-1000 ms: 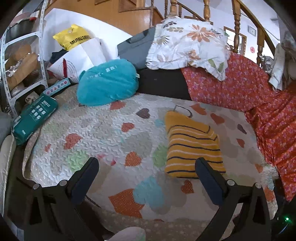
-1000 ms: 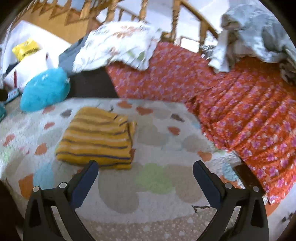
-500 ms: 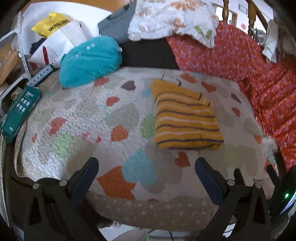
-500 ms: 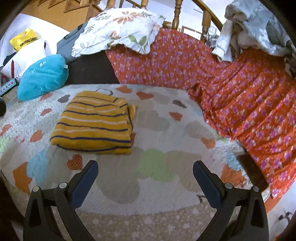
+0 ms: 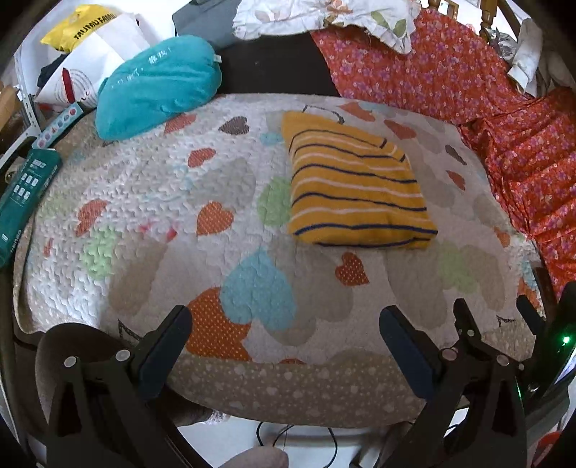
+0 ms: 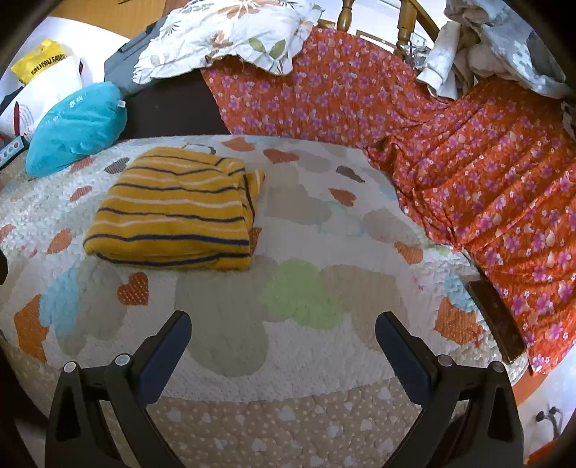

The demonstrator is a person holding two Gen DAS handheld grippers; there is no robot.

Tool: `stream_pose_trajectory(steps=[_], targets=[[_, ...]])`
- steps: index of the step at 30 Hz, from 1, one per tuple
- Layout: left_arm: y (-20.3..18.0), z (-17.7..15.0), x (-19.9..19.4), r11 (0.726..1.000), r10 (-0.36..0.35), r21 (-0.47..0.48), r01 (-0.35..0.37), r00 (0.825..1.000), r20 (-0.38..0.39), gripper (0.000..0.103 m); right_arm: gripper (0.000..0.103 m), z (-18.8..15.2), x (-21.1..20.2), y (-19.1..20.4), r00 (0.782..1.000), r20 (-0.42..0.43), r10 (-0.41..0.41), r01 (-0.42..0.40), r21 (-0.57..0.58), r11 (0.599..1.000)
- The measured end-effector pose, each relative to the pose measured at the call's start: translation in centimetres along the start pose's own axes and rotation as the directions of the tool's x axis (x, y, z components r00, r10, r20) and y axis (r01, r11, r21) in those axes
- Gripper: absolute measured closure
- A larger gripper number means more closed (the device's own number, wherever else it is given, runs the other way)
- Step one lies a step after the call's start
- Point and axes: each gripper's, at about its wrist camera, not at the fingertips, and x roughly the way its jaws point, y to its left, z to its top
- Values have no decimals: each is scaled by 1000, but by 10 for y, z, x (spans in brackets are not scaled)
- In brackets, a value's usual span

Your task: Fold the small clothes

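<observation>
Left wrist view. Quilt (image 5: 151, 187), white with coloured hearts, covers the whole work surface; what carries it is hidden, so bed or sofa cannot be told. Dotted tan border along the near edge at 6 o'clock. Sweater (image 5: 354, 189), yellow with navy and white stripes, lies folded flat on the quilt at about 1 o'clock from frame centre, touched by nothing. Teal cushion (image 5: 158, 84) at 11 o'clock on the far quilt edge. Green box (image 5: 25, 194) at 9 o'clock, partly cut off by the frame. Yellow bag (image 5: 86, 27) and white paper bag behind the cushion. Red floral cloth (image 5: 468, 82) from 1 to 3 o'clock. Left claw (image 5: 284, 345) spread wide, nothing between the fingers, above the near quilt edge. Dark gear with a green light at 4 o'clock; identity unclear.

Right wrist view. Same quilt (image 6: 324, 223). Sweater (image 6: 172, 212) at 10 o'clock, a loose fold sticking out at its right far corner. Cushion (image 6: 77, 126) beyond it at 10 o'clock. Floral pillow (image 6: 223, 32) at 12 o'clock, top cut off. Floral cloth (image 6: 486, 162) fills 1 to 4 o'clock; wooden balusters (image 6: 405, 32) above it. Pale heap of fabric (image 6: 504, 39) at 1 o'clock, contents not discernible. Dark wooden strip (image 6: 496, 320) at 4 o'clock, half under the cloth. Right claw (image 6: 282, 345) spread wide, empty, well short of the sweater.
</observation>
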Motion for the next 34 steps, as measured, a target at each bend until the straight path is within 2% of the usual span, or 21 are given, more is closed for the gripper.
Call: stream_pose_trajectory(steps=[17,30,34], targets=[[7,-15,29,1000,-10,-18,8,995,-96,0,0,-10,9,13,999,-45,9,-11,-46,999],[17,-30,59,996,-70,-72,57,978,-196,0,0,-7,27,37,994,-103,40,-51,-104,993],[21,-34,69,994,-70,-94,50,972,-226,0,0,-4,32,46,992,-114,48,-62,-121,991]])
